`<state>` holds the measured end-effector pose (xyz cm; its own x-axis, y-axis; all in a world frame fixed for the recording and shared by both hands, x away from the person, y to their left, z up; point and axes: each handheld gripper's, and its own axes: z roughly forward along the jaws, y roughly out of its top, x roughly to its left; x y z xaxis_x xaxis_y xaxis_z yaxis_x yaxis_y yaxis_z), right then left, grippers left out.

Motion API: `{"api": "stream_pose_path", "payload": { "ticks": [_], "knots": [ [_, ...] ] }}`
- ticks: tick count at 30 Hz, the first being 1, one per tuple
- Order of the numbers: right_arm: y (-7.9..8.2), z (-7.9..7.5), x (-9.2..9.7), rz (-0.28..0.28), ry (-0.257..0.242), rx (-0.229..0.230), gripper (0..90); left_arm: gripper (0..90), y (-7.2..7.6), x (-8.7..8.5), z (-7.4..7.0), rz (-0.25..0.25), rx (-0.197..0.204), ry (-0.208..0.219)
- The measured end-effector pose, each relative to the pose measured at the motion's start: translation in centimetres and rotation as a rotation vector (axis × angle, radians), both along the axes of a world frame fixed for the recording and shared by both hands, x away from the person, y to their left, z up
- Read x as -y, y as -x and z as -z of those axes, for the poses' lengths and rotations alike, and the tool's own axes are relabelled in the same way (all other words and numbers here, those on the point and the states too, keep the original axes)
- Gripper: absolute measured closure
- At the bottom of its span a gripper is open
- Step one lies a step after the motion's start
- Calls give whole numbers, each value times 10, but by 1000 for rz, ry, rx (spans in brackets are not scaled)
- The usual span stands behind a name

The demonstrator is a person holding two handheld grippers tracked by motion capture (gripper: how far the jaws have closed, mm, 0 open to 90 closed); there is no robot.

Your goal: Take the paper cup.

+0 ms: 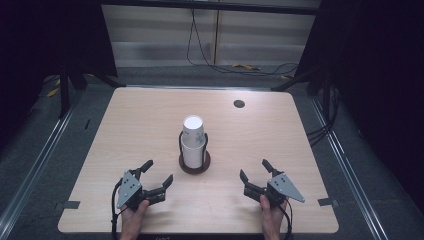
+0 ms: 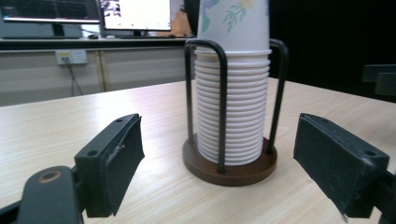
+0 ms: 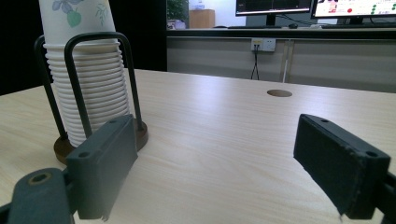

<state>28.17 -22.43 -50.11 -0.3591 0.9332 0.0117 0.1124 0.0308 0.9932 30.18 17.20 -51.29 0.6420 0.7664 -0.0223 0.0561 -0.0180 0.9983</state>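
A stack of white paper cups [image 1: 193,141] stands upside down in a black wire holder on a round brown base [image 1: 194,167], at the middle of the table. The top cup bears a flower print [image 2: 233,18]. My left gripper [image 1: 157,172] rests near the front left, open and empty, its jaws pointing toward the stack [image 2: 231,112]. My right gripper [image 1: 254,169] sits at the front right, also open and empty. In the right gripper view the cup stack [image 3: 88,93] stands to the left, beyond the left jaw.
The light wooden table [image 1: 125,130] has a round cable hole [image 1: 239,104] at the back right. Dark stand legs and cables lie on the floor behind it. Monitors [image 2: 135,14] and a wall socket [image 3: 264,44] show in the background.
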Motion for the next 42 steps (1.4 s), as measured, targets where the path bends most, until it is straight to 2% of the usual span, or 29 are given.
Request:
{"api": "stream_pose_path", "payload": {
  "ticks": [7, 8, 12, 16, 17, 22, 25, 26, 34, 39, 42],
  "knots": [
    [0, 0, 2, -36, -4, 1, 129, 155, 0, -1, 0, 14, -4, 12],
    [-1, 0, 1, -40, -8, -20, 131, 155, 0, -1, 0, 8, -5, 14],
    [-2, -1, 2, -60, -2, -40, 141, 155, 0, -1, 0, 8, -6, 13],
    [-4, -2, -1, -101, 9, -90, 162, 156, 0, -1, 0, 8, -4, 9],
    [-4, -2, -1, -101, 9, -90, 162, 156, 0, -1, 0, 12, -5, 10],
    [-6, -4, -3, -176, -8, -158, 199, 156, 1, -1, 0, 10, 1, 6],
    [-6, -6, -4, -189, -7, -170, 219, 156, 0, -1, 0, 11, 0, 4],
    [-6, -9, -6, -211, 3, -179, 246, 156, 0, -1, 0, 13, 0, 3],
    [-12, -16, -12, -264, 6, -200, 272, 156, 0, -2, 0, 16, -1, 5],
    [-18, -27, -18, -315, 0, -201, 286, 156, 1, -1, 0, 20, 1, 6],
    [-21, -32, -21, -326, 11, -204, 287, 156, 1, -1, 0, 19, 3, 8]
  ]
}}
